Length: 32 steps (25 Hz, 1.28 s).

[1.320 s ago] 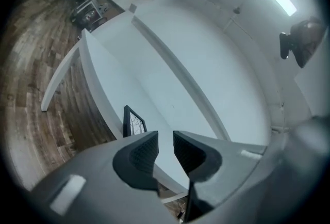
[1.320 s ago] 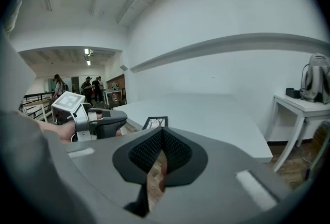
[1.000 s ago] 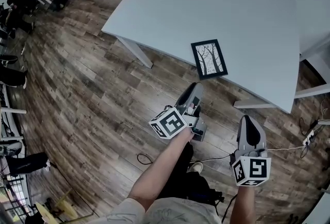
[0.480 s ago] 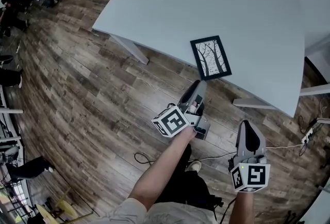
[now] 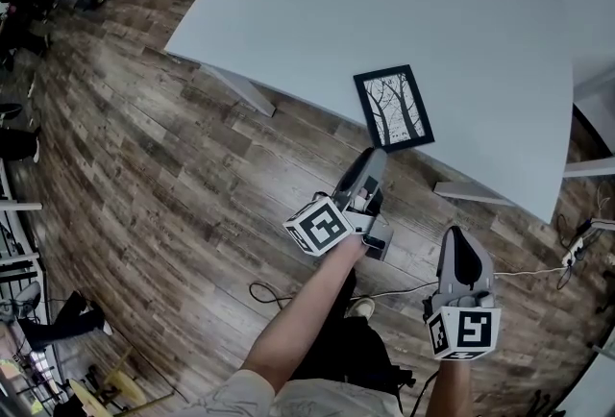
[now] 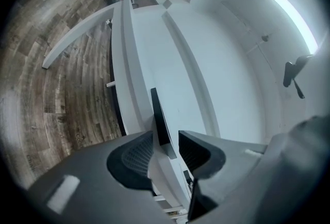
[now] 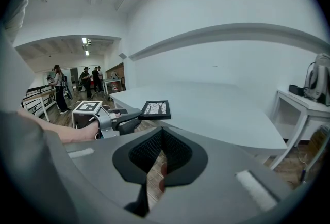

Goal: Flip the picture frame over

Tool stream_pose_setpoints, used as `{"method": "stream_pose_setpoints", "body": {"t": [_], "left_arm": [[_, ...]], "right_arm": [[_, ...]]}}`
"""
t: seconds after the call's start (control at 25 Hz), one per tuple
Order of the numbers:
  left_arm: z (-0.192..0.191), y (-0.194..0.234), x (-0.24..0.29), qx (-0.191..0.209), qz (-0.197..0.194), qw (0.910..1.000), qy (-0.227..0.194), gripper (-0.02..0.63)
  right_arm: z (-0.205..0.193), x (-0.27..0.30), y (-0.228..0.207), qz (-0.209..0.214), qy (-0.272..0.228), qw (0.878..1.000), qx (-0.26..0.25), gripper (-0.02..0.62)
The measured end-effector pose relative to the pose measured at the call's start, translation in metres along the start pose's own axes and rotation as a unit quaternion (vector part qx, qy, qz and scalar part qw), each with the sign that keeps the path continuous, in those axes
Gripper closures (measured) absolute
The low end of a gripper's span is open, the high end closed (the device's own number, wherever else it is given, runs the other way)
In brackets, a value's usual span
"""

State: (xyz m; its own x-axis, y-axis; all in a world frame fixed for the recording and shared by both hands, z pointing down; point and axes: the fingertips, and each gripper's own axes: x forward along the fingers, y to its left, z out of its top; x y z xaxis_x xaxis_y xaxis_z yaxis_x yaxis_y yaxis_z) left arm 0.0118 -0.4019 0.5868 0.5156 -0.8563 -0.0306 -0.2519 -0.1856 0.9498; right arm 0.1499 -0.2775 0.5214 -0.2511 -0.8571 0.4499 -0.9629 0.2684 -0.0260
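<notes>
The picture frame (image 5: 394, 108) is black with a tree print facing up, and it lies flat near the front edge of the white table (image 5: 384, 2). My left gripper (image 5: 373, 159) hovers over the floor just short of that edge, pointing at the frame. In the left gripper view its jaws (image 6: 166, 140) stand open, and the frame (image 6: 159, 117) shows edge-on in the gap, apart from them. My right gripper (image 5: 459, 237) hangs lower and to the right over the floor, shut (image 7: 162, 135) on nothing. The right gripper view shows the frame (image 7: 155, 109) and the left gripper (image 7: 126, 121).
White table legs (image 5: 240, 90) reach the wood floor under the table. A cable (image 5: 264, 293) and a power strip (image 5: 578, 252) lie on the floor. A white side table (image 7: 304, 104) with a bag stands at the right. People (image 7: 59, 86) stand far off at the back.
The left gripper has edged slightly closer to the frame. The right gripper has sunk a little lower. The frame has not moved.
</notes>
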Motion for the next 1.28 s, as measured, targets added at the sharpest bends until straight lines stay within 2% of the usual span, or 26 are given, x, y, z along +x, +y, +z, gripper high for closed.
{"method": "stream_pose_setpoints", "body": {"t": [0.28,0.4,0.56,0.68,1.12,1.28], "left_arm": [[-0.003,0.003,0.013,-0.007,-0.005,1.0,0.004,0.469],[-0.003,0.006,0.014,-0.006,0.0,1.0,0.0,0.507],[-0.001,0.009,0.01,-0.011,0.005,0.9999,0.001,0.514],[0.001,0.0,0.011,-0.012,-0.005,0.9999,-0.005,0.522],[0.026,-0.031,0.01,0.062,-0.007,0.9979,-0.017,0.535],[0.038,-0.039,0.006,0.123,0.013,0.9921,-0.021,0.537]], "right_arm": [[-0.003,0.005,-0.003,-0.001,0.005,1.0,0.002,0.572],[-0.004,0.006,-0.003,-0.002,0.006,1.0,0.002,0.572],[-0.005,0.005,-0.002,-0.005,0.007,1.0,0.002,0.572],[-0.004,0.004,-0.001,-0.003,0.006,1.0,0.0,0.572],[0.002,-0.004,0.001,-0.002,-0.005,1.0,0.004,0.572],[0.007,-0.006,0.003,-0.002,-0.01,1.0,0.003,0.572]]}}
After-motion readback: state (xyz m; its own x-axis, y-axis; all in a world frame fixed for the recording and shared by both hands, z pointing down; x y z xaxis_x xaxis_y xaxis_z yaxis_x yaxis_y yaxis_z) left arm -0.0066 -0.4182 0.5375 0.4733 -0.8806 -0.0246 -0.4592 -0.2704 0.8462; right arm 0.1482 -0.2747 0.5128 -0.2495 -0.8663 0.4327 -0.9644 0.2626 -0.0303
